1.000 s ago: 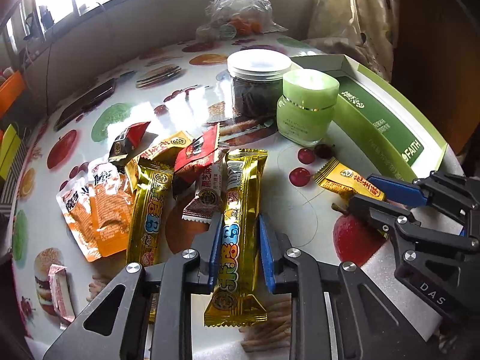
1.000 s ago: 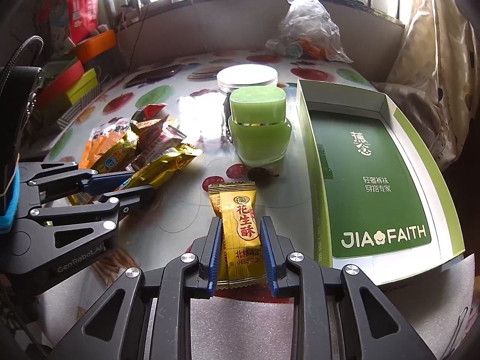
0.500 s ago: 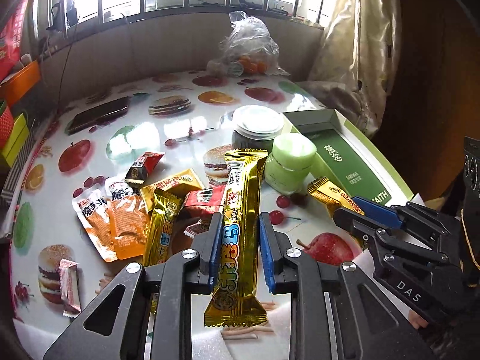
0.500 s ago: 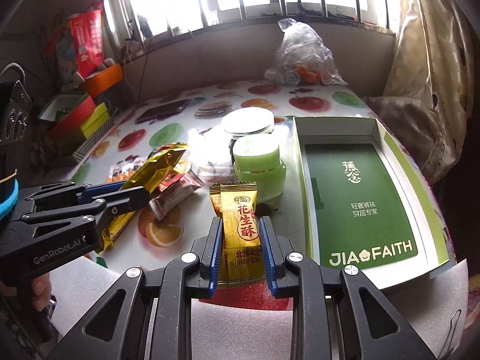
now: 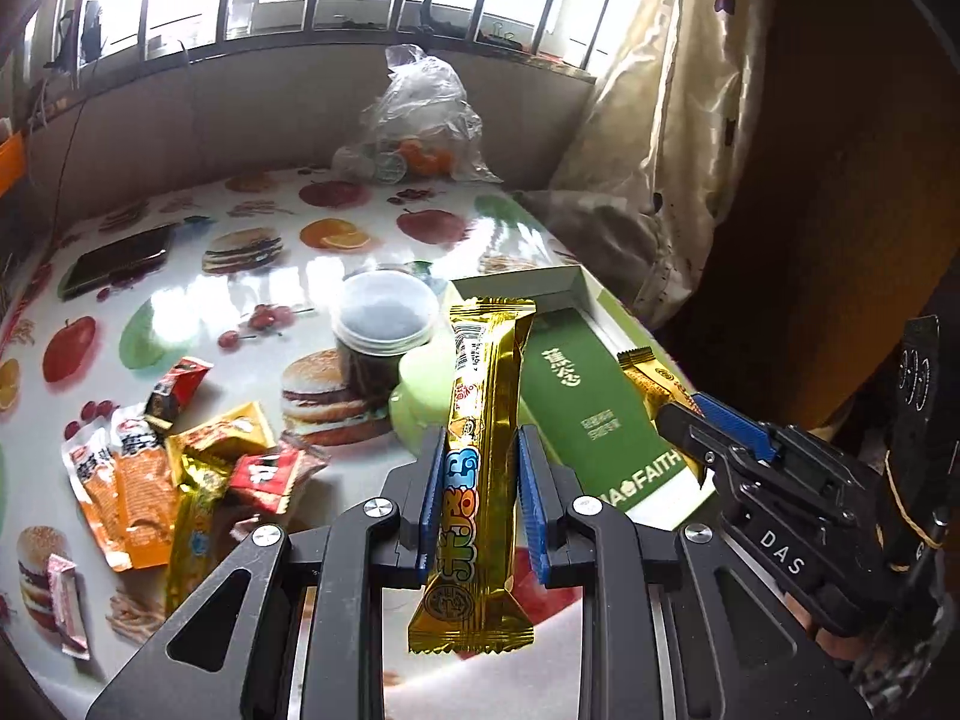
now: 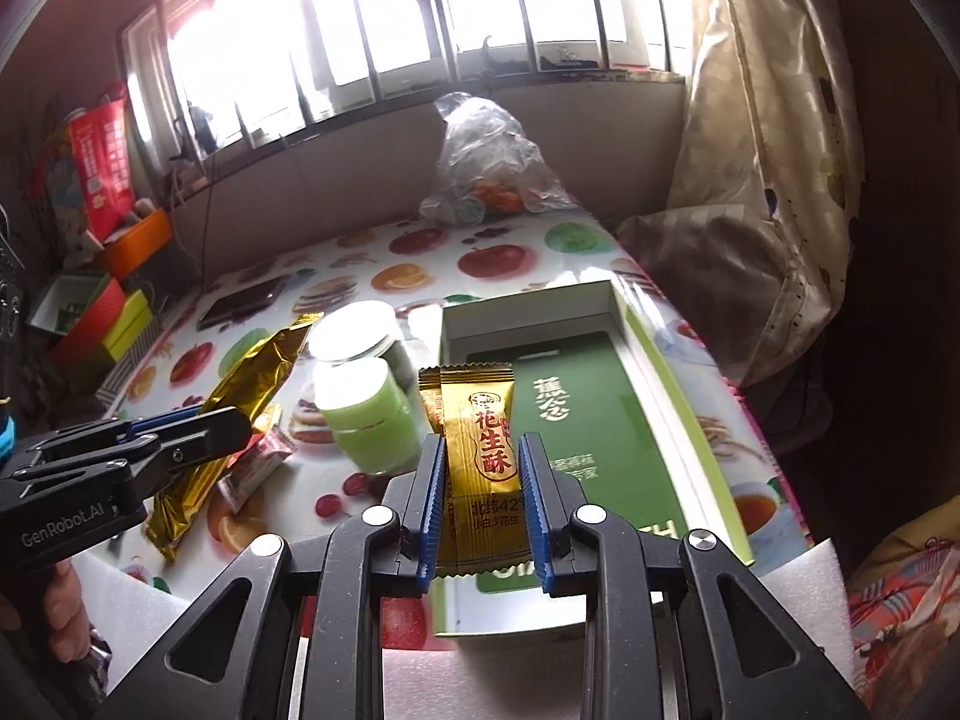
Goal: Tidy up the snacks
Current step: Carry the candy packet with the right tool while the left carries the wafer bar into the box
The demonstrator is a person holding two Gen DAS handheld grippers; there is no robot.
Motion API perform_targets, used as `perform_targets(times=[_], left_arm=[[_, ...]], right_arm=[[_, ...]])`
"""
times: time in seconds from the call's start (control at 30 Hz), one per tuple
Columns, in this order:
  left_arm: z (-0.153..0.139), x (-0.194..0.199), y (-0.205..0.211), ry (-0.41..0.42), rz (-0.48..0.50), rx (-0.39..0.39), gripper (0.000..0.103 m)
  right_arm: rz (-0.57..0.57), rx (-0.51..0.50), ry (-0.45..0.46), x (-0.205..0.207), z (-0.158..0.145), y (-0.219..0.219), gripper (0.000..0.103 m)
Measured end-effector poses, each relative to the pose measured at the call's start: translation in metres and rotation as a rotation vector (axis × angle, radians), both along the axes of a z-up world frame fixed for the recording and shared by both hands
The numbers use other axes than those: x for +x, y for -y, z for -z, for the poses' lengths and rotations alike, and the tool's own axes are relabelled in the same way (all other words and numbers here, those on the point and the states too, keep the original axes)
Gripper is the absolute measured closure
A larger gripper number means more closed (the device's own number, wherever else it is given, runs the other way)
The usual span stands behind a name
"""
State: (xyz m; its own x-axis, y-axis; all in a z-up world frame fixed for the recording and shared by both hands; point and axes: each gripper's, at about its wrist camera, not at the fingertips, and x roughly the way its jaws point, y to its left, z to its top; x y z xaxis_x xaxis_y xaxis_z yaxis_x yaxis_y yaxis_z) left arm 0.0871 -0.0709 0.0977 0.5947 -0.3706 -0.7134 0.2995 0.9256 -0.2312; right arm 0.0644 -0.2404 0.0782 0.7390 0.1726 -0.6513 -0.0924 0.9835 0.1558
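Note:
My left gripper is shut on a long gold snack bar, held in the air above the table. It also shows in the right wrist view as the left gripper with the gold bar sticking up from it. My right gripper is shut on a small gold peanut-candy packet, over the near end of the open green box. In the left wrist view the right gripper carries that packet beside the box.
A heap of loose snack packets lies at the left on the fruit-print tablecloth. A white-lidded jar and a green jar stand left of the box. At the back are a phone and a plastic bag.
Both grippers have risen off the table with their packets held. The right one has shifted over the near end of the green box; the left has drawn away from the snack heap.

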Motion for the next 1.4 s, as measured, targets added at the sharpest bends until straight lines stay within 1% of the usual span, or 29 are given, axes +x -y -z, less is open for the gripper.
perform_targets(times=[0.07, 0.17, 0.27, 0.33, 0.47, 0.6, 0.8, 0.97, 1.1, 1.17, 1.27, 1.33, 1.4], left_arm=[[0.003, 0.006, 0.013, -0.011, 0.016, -0.012, 0.079], [0.007, 0.013, 0.032, -0.008, 0.038, -0.003, 0.079], [0.015, 0.024, 0.046, -0.05, 0.043, -0.013, 0.079], [0.02, 0.03, 0.056, -0.06, 0.048, -0.005, 0.079], [0.03, 0.039, 0.07, -0.095, 0.057, -0.002, 0.079], [0.039, 0.045, 0.083, -0.116, 0.066, 0.02, 0.079], [0.053, 0.051, 0.095, -0.15, 0.072, 0.035, 0.079], [0.061, 0.057, 0.1, -0.177, 0.084, 0.019, 0.079], [0.066, 0.058, 0.102, -0.192, 0.078, 0.035, 0.079], [0.067, 0.059, 0.101, -0.201, 0.073, 0.02, 0.079], [0.067, 0.059, 0.101, -0.203, 0.08, 0.018, 0.079], [0.067, 0.059, 0.1, -0.208, 0.077, 0.007, 0.078], [0.067, 0.059, 0.1, -0.205, 0.077, 0.009, 0.075]], right_arm=[[0.026, -0.005, -0.004, 0.004, 0.001, 0.012, 0.08], [0.049, -0.022, -0.019, 0.011, 0.007, 0.025, 0.08], [0.071, -0.033, -0.037, 0.016, 0.015, 0.037, 0.08], [0.085, -0.041, -0.048, 0.02, 0.02, 0.043, 0.08], [0.086, -0.049, -0.065, 0.027, 0.027, 0.05, 0.08], [0.088, -0.07, -0.078, 0.035, 0.034, 0.054, 0.08], [0.097, -0.126, -0.099, 0.045, 0.045, 0.059, 0.079], [0.094, -0.137, -0.107, 0.048, 0.052, 0.062, 0.079], [0.088, -0.144, -0.105, 0.05, 0.053, 0.061, 0.079], [0.082, -0.144, -0.104, 0.05, 0.053, 0.06, 0.079], [0.081, -0.146, -0.104, 0.05, 0.053, 0.06, 0.079], [0.084, -0.146, -0.104, 0.05, 0.053, 0.06, 0.077], [0.084, -0.146, -0.105, 0.05, 0.053, 0.06, 0.075]])
